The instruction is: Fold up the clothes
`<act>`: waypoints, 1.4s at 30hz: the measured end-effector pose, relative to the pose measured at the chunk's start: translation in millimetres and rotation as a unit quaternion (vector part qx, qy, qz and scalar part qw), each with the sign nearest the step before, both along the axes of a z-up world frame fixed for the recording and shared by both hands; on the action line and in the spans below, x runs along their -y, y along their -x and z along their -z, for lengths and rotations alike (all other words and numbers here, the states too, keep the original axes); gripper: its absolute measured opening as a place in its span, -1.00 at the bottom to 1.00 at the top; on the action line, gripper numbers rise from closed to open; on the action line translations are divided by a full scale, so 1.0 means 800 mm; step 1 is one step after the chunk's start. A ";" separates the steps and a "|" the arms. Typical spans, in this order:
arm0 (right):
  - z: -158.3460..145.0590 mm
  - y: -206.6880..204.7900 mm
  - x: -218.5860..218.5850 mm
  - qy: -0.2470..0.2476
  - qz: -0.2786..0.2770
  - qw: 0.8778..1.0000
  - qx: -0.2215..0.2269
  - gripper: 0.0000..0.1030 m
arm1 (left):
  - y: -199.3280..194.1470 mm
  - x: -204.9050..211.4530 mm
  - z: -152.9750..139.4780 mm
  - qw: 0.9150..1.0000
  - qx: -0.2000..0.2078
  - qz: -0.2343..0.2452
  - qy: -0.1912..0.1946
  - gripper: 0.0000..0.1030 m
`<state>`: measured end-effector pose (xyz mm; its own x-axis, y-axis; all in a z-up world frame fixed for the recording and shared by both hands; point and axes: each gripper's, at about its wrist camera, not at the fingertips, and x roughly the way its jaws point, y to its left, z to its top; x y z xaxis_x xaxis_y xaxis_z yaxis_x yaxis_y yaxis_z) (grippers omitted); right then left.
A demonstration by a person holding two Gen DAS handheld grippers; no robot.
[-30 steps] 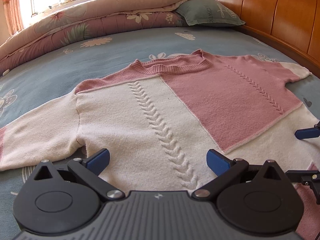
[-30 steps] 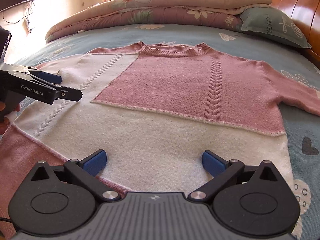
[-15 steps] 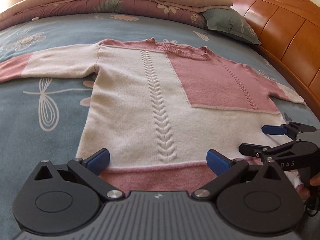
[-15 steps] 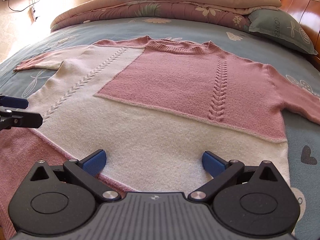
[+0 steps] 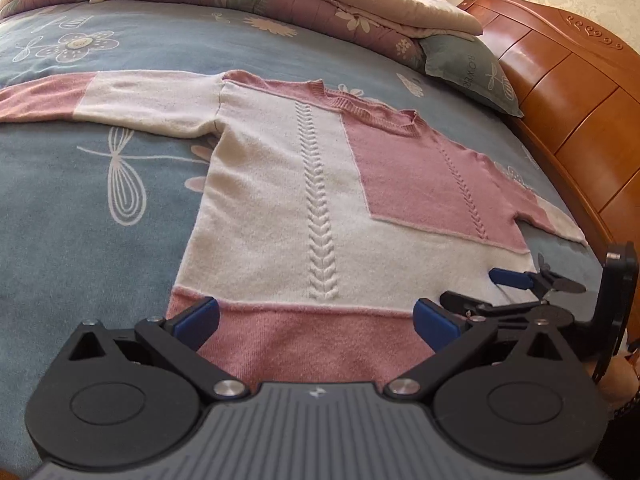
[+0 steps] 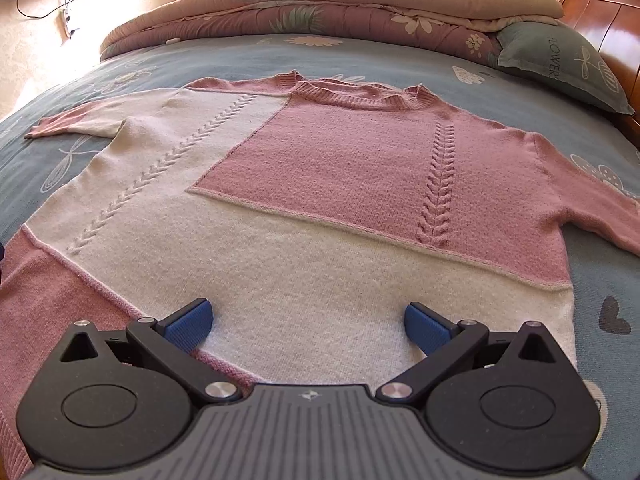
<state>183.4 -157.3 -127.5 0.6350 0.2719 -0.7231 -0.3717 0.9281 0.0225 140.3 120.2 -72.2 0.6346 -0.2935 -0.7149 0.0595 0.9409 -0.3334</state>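
1. Sweater (image 5: 288,208) lies flat, front up, on the bed (image 5: 80,208), sleeves spread left and right.
2. My left gripper (image 5: 316,320) is spread wide above the near pink hem.
3. My right gripper (image 6: 308,322) is likewise spread, above the near-right cream panel.

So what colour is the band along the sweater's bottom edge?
Pink hem band, clearest in the left wrist view.
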 end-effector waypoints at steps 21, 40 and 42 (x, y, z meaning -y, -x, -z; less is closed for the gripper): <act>-0.003 0.002 -0.002 0.009 -0.001 1.000 -0.006 1.00 | -0.178 -0.021 0.049 0.997 0.005 -0.042 0.064 0.99; -0.004 0.012 0.000 0.016 0.001 1.000 -0.003 1.00 | -0.335 -0.061 0.039 0.991 -0.021 -0.104 0.083 0.99; -0.004 0.012 0.001 0.014 -0.001 1.000 -0.003 1.00 | -0.350 -0.069 0.045 0.989 -0.015 -0.111 0.097 0.99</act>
